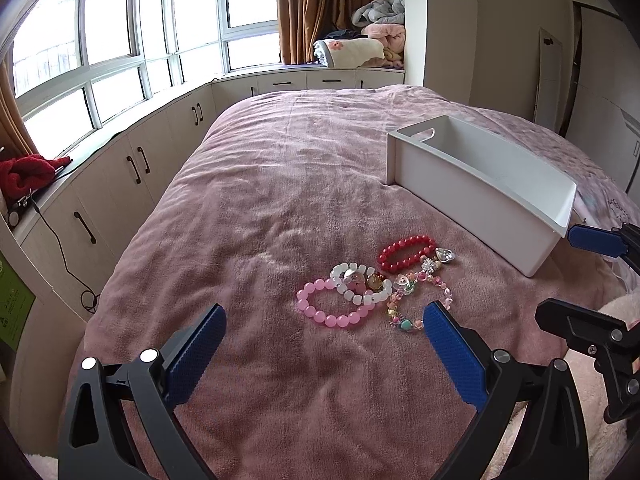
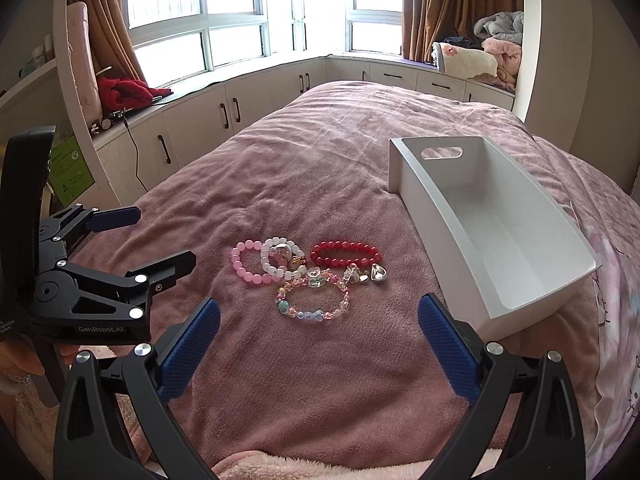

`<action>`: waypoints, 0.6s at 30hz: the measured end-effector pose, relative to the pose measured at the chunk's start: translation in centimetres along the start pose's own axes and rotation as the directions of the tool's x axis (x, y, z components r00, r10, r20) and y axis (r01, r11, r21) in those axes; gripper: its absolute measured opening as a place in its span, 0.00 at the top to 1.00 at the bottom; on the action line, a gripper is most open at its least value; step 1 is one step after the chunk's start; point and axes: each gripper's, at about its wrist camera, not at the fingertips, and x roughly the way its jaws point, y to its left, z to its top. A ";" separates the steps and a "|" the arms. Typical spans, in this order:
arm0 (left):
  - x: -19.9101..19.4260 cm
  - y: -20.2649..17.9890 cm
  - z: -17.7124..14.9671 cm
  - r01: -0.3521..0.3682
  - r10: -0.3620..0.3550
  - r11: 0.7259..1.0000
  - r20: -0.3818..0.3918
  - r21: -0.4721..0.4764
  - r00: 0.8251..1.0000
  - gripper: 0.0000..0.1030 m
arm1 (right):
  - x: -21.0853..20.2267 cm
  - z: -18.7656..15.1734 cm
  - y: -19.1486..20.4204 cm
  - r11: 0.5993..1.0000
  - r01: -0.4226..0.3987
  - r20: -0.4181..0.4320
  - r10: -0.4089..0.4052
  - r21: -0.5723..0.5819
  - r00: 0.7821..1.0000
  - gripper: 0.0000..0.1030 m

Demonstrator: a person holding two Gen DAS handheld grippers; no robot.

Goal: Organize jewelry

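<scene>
- The blue-padded fingers [image 1: 452, 344] of the left gripper [image 1: 324, 344] stand wide apart and hold nothing; those of the right gripper [image 2: 318, 344] are spread just as wide, also empty, both hovering over the near end of the bed.
- Four bead bracelets lie in one cluster on the pink plush bedspread [image 2: 320, 168]: one of round pale-pink beads [image 2: 250, 266], one of chunky white beads [image 2: 278, 258] overlapping it, one of glossy red beads [image 2: 346, 252], and one of mixed pastel plastic charms [image 2: 310, 310] nearest the fingers.
- A small silver heart charm [image 2: 378, 274] sits at the red bracelet's right end; whether it is attached to a bracelet cannot be told.
- One long white plastic bin with a handle slot [image 2: 408, 196] lies just right of the cluster, and nothing shows inside it.
- Judging by this, no piece is sorted yet; the step in hand is the first pick.
- The next move likely calls for closing on a single strand without dragging the overlapped neighbours, then carrying it over the bin's rim.
</scene>
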 end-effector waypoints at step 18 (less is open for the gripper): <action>8.9 3.8 2.6 0.000 -0.003 1.000 -0.198 -0.016 0.980 0.03 | 9.4 5.3 0.1 0.990 0.000 -0.069 -0.010 -0.142 0.998 0.14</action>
